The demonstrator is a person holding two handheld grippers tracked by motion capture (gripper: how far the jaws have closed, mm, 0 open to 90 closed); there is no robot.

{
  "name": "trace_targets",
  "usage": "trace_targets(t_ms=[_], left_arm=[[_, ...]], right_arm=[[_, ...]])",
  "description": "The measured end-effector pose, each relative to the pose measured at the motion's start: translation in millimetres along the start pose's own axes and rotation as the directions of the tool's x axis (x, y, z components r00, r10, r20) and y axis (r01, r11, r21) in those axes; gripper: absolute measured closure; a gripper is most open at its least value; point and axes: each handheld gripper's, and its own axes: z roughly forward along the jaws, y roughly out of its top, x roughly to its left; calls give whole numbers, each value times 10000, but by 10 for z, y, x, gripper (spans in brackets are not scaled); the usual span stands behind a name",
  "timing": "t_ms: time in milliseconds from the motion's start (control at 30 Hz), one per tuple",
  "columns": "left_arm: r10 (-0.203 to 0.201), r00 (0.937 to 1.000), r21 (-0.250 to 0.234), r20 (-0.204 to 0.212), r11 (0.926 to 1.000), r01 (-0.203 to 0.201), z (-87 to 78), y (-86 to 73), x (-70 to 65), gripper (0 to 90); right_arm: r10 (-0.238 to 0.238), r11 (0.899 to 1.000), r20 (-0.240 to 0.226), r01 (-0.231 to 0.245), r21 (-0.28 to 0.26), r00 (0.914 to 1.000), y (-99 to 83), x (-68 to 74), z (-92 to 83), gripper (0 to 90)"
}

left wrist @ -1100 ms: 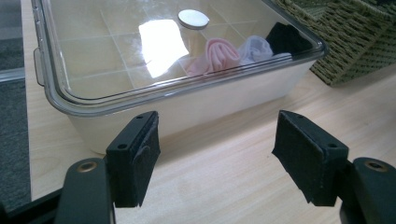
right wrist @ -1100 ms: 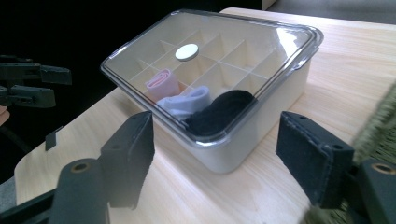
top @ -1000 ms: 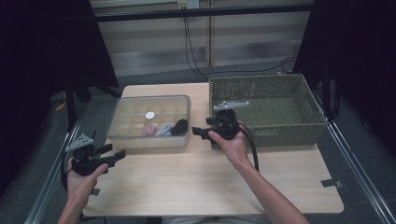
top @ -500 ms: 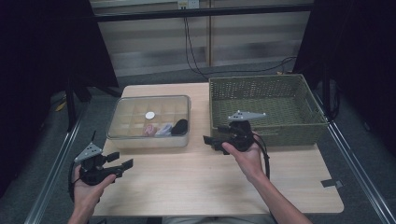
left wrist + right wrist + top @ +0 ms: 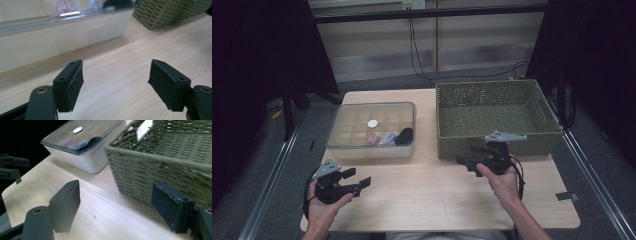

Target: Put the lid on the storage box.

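The near half of the tabletop (image 5: 432, 200) lies bare, a wide strip of open wood between the left gripper (image 5: 359, 179) and the right gripper (image 5: 467, 162). Behind it, the clear lidded box (image 5: 372, 131) and the woven basket (image 5: 497, 117) stand as walls, with a narrow lane of wood between them. The basket is open at the top; the box is lidded.

Table (image 5: 427, 200): clear box (image 5: 372, 131) left, woven basket (image 5: 497, 117) right, just beside each other. Small items in the box's near right part. Left gripper (image 5: 359, 180) before box; right gripper (image 5: 467, 161) before basket.
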Motion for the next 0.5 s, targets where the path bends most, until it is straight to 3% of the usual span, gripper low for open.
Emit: trace_targets(t_ms=[67,133,267,367,500], left_arm=[[98,9997,138,230,9999,-102,31,4,-55,264],[151,9997,134,196,9998,-154,48,5,-89,264],[353,9982,340,494,9987,-370,145,-16,-201,259],[359,9980,478,515,9981,-384,179,-45,-255,259],[454,9978,298,487,9985,-469,161,-71,-291,259]], right_arm=[[11,10000,150,-11,10,9999,-42,-34,-54,232],[22,10000,184,-23,50,9998,-67,-51,-79,232],[101,9998,453,-108,154,9989,-245,-155,-230,228],[199,9995,710,-217,238,9973,-359,-248,-320,228],[501,9986,911,-515,124,9946,-461,-340,-427,231]])
